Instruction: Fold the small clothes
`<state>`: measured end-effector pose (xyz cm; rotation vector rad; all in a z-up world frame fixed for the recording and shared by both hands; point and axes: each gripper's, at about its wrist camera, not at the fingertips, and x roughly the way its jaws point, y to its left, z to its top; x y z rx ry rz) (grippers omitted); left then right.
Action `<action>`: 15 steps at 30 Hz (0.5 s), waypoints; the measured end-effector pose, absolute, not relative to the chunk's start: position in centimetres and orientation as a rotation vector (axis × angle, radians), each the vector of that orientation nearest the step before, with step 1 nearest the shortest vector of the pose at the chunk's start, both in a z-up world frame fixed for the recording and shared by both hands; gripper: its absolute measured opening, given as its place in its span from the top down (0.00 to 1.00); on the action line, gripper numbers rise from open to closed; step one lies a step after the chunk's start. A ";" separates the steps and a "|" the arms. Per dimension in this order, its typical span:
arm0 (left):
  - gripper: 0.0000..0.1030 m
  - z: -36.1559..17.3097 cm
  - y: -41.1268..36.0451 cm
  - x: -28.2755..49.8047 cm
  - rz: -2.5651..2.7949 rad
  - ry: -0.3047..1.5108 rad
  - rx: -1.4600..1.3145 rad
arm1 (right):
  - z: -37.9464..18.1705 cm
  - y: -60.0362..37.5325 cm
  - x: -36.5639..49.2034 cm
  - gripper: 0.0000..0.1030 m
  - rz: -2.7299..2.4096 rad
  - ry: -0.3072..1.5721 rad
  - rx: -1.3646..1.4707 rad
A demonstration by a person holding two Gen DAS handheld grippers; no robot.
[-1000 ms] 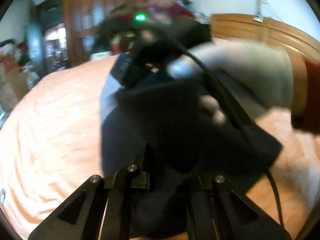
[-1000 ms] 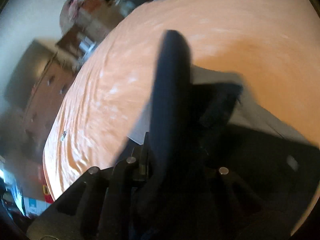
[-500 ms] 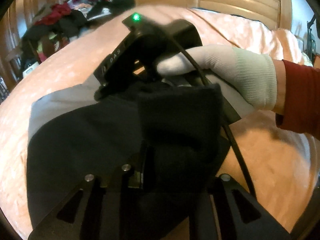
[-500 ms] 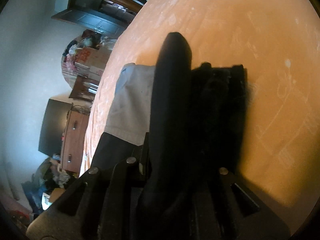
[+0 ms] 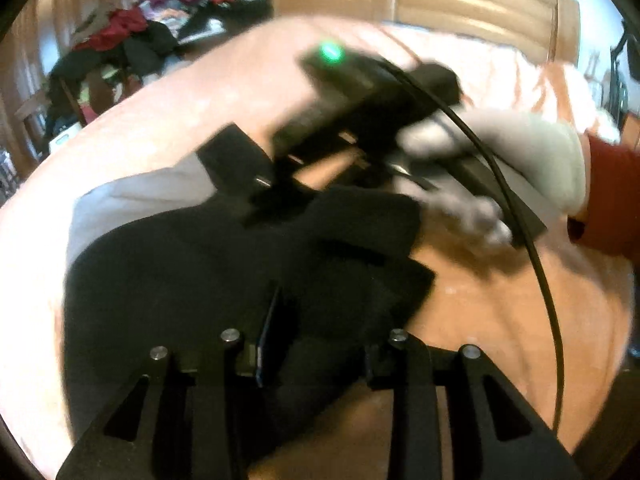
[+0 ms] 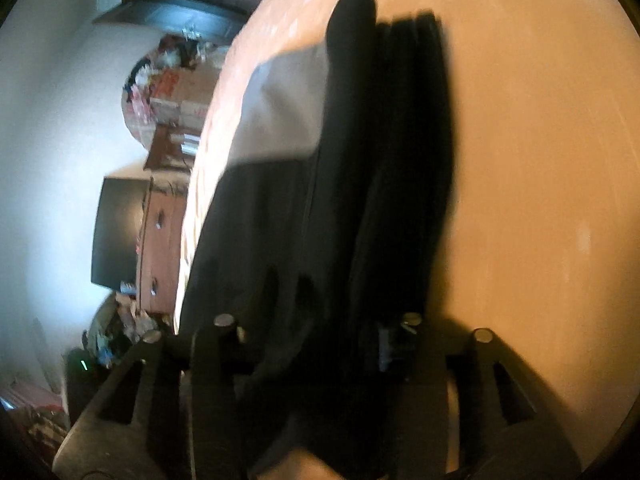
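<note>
Loosely bunched black garment (image 5: pixel 208 276), orange bedspread (image 5: pixel 500 320)

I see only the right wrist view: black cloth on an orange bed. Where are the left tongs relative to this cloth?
Observer: The left tongs are at the near edge of the black garment; cloth lies between their fingers.
Operator: What is beyond the garment?
Observer: A wooden headboard at the far end of the orange bed.
Operator: Is anything else there?
Observer: A pile of clothes, at the upper left of that view, past the bed.
</note>
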<state>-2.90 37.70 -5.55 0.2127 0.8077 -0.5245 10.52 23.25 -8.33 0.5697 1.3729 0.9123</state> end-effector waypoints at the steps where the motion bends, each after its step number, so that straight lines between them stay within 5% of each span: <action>1: 0.67 -4.9 38.4 -3.5 -0.521 0.801 0.203 | -8.2 23.2 9.7 0.58 0.911 1.380 0.563; 3: 0.64 -3.6 39.7 -4.9 -0.511 0.781 0.189 | -8.1 23.1 8.5 0.61 0.904 1.373 0.567; 7: 0.64 -1.7 43.6 -7.2 -0.447 0.749 0.127 | -8.1 23.9 7.8 0.82 0.841 1.349 0.563; 9: 0.64 -1.2 46.1 -7.6 -0.392 0.757 0.066 | -8.4 23.4 7.9 0.82 0.832 1.357 0.608; 11: 0.64 -1.2 48.5 -8.4 -0.332 0.773 0.031 | -8.3 22.2 7.7 0.69 0.837 1.358 0.661; 12: 0.64 -1.4 49.5 -8.7 -0.307 0.783 0.021 | -8.5 21.8 7.3 0.52 0.847 1.358 0.698; 15: 0.64 -2.2 52.2 -8.9 -0.243 0.811 -0.023 | -7.9 21.2 6.3 0.44 0.819 1.329 0.690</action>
